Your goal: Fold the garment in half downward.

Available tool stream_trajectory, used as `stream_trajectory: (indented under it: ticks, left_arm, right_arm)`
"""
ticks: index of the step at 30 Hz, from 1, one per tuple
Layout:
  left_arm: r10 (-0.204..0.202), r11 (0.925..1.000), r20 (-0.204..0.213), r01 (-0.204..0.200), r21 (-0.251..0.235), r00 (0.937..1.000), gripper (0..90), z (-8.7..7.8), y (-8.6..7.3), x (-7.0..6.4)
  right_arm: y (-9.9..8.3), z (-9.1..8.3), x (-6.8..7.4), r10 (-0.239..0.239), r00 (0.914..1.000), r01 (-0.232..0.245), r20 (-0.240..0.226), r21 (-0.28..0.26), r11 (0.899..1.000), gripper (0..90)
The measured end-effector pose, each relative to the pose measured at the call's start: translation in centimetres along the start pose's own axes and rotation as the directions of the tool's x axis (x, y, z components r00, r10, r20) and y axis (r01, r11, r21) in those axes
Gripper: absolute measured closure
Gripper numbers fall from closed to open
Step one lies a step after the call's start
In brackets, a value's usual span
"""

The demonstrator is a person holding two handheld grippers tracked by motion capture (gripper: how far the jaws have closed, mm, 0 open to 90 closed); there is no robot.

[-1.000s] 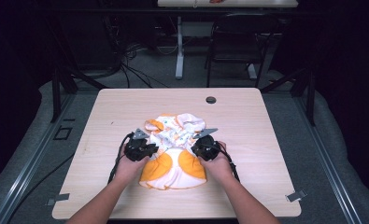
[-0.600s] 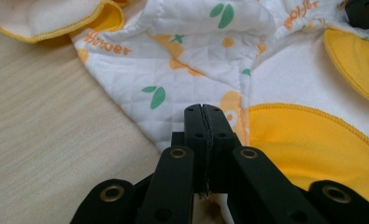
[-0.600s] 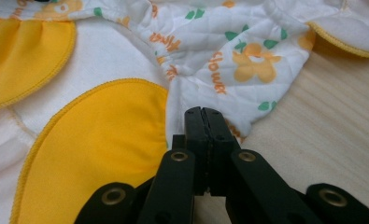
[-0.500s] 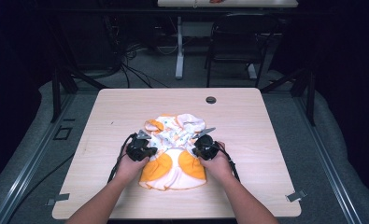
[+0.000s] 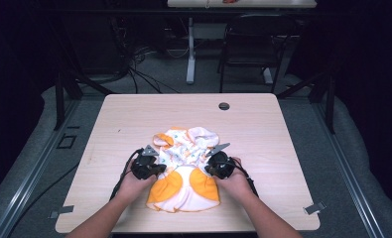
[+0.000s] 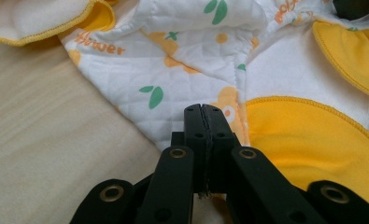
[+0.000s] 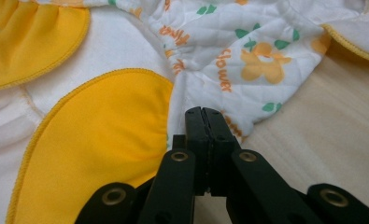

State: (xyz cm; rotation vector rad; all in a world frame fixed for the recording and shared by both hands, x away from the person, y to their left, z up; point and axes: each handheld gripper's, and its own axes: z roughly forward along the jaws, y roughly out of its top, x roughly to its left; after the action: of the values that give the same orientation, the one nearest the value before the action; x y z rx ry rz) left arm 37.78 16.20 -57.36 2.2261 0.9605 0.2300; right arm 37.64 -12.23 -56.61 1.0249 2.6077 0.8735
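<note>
At the near middle of the table (image 5: 134, 124), the left hand-held gripper (image 5: 156, 166) and the right hand-held gripper (image 5: 208, 166) sit low on either flank of a small quilted baby garment (image 5: 186, 168), each held in one of the person's hands. In the left gripper view, the black jaws are pressed flat together at the garment's edge, where white quilting meets a yellow panel (image 6: 303, 135); whether any cloth is caught between them cannot be told. In the right gripper view, the jaws are likewise closed tight, their tips against the seam between a yellow panel (image 7: 93, 140) and the printed fabric, and again a pinch of cloth cannot be confirmed. The garment is white, printed with orange flowers, green leaves and orange lettering, with two rounded yellow panels trimmed in yellow stitching and ruffled yellow-edged openings at the far end. It lies crumpled and bunched between the two grippers, its yellow end toward the person and near the table's front edge. Bare wood lies wide to left, right and beyond, up to a dark round grommet (image 5: 224, 105) near the far edge.
</note>
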Motion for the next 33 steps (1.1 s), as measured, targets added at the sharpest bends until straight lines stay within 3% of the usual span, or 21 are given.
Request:
stream_trajectory:
  ticks: [10,23,28,31,32,33]
  left_arm:
    - [0.014,0.9999,0.045,-0.014,-0.004,0.9989,89.7,-1.0,-1.5,-1.7]
    - [-0.001,0.9998,0.092,0.003,-0.018,0.9958,89.6,-1.8,-3.0,-3.0]
    - [0.017,0.9998,0.084,-0.017,0.001,0.9964,88.0,-1.9,-2.3,-2.8]
    - [0.003,0.9997,0.066,-0.002,-0.023,0.9978,86.1,-2.1,-1.0,-2.2]
    - [0.008,0.9993,0.051,-0.006,-0.038,0.9987,85.4,-2.2,0.2,-1.6]
    - [0.008,0.9993,0.051,-0.006,-0.038,0.9987,84.4,-2.2,0.2,-1.6]
  right_arm:
    - [-2.2,-1.5,1.8,-0.045,0.9982,0.045,-0.040,-0.001,0.999,90.0]
    - [-3.7,-2.5,2.9,-0.044,0.9967,0.043,-0.069,-0.014,0.999,89.9]
    - [-3.2,-2.6,2.7,-0.045,0.9963,0.046,-0.073,0.008,0.999,88.7]
    - [-1.4,-3.3,2.0,-0.034,0.9971,0.032,-0.069,-0.032,0.999,88.3]
    - [-0.8,-3.5,1.7,-0.031,0.9974,0.029,-0.064,-0.038,0.999,88.2]
    - [-0.2,-3.6,1.4,-0.040,0.9976,0.037,-0.056,-0.050,0.998,88.0]
